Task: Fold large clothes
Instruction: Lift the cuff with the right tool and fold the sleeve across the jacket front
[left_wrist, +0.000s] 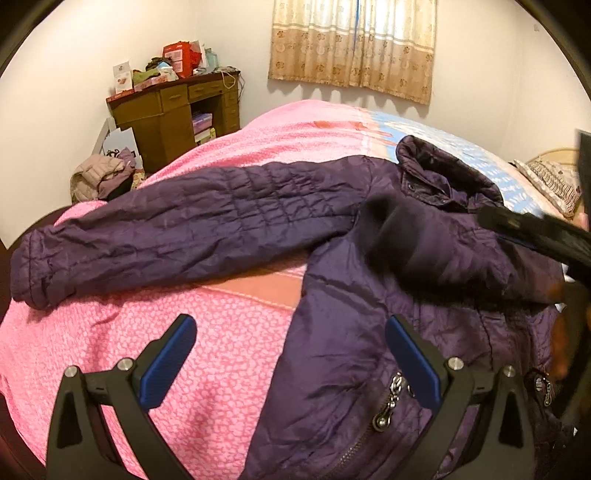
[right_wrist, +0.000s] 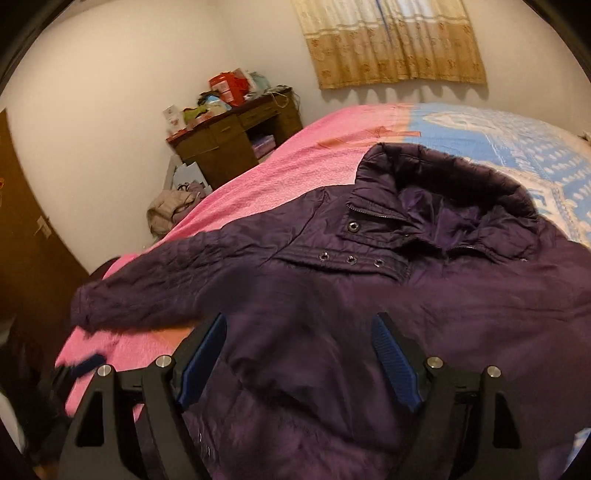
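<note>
A dark purple quilted jacket (left_wrist: 332, 229) lies front up on the pink blanket (left_wrist: 229, 362) of a bed. Its collar (right_wrist: 443, 184) points toward the far wall and one sleeve (left_wrist: 147, 232) stretches out to the left. My left gripper (left_wrist: 291, 343) is open above the jacket's lower left edge, its right finger beside a pocket zip (left_wrist: 388, 406); nothing is between its blue pads. My right gripper (right_wrist: 299, 350) hangs open over the jacket's chest (right_wrist: 314, 295), holding nothing. A blurred black bar (left_wrist: 535, 232) and a hand (left_wrist: 561, 343) come in from the right edge of the left wrist view.
A blue patterned blanket (right_wrist: 517, 147) covers the bed's far right part, with a pillow (left_wrist: 550, 181) at its edge. A cluttered wooden desk (left_wrist: 173, 110) stands in the far left corner, a heap of clothes (left_wrist: 103, 177) on the floor before it. A dark door (right_wrist: 26, 240) is at left.
</note>
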